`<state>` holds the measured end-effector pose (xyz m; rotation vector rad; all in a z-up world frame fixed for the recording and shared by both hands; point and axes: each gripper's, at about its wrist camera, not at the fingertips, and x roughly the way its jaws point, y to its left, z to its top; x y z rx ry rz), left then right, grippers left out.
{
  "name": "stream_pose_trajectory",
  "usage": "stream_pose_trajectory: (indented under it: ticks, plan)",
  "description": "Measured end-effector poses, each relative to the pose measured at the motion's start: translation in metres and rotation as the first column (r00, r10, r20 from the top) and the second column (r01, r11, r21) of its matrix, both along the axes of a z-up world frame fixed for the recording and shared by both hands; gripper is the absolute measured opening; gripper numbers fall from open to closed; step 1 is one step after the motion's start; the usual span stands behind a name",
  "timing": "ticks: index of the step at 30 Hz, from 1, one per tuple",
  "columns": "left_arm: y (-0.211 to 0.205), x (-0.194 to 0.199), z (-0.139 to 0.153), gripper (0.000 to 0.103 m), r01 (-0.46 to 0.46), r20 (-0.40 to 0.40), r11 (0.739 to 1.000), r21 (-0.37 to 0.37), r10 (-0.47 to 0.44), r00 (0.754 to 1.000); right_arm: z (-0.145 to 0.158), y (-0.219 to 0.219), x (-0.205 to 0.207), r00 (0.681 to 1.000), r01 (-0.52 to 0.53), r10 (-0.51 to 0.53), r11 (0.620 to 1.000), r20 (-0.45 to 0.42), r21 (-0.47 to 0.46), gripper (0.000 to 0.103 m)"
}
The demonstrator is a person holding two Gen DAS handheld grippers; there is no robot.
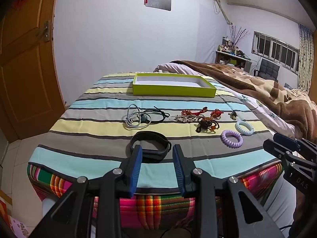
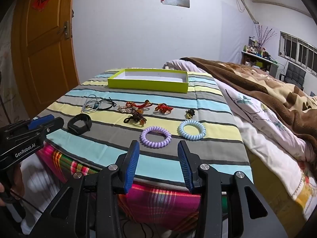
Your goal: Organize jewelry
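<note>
Left wrist view: green tray (image 1: pixel 174 91), white-lined, nothing inside.

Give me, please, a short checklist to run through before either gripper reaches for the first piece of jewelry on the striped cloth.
1. Left gripper open and holding nothing: ok.
2. Right gripper open and holding nothing: ok.
3. Green box open, nothing visible inside: ok; its near floor is hidden behind the front wall.
4. Black wristband lies alone just ahead of the left gripper, free to grasp: ok.
5. Purple coil hair tie lies just ahead of the right gripper, apart from the blue coil hair tie: ok.
6. Beaded pieces in the middle lie separate from each other: not ok, they overlap; whether they are tangled, cannot tell.
</note>
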<state>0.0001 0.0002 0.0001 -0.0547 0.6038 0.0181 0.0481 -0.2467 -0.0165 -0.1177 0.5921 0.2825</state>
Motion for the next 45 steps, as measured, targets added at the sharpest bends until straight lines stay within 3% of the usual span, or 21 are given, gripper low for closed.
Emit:
stream_pose_trajectory:
  ticks: [45]
  plan:
    - [0.0015, 0.0003, 0.0028, 0.033, 0.007, 0.028, 1.0, -0.02, -0.006, 1.0, 0.0004, 0.0003, 0.0016, 1.0, 0.002, -0.002, 1.0, 0.004, -0.003, 0.041]
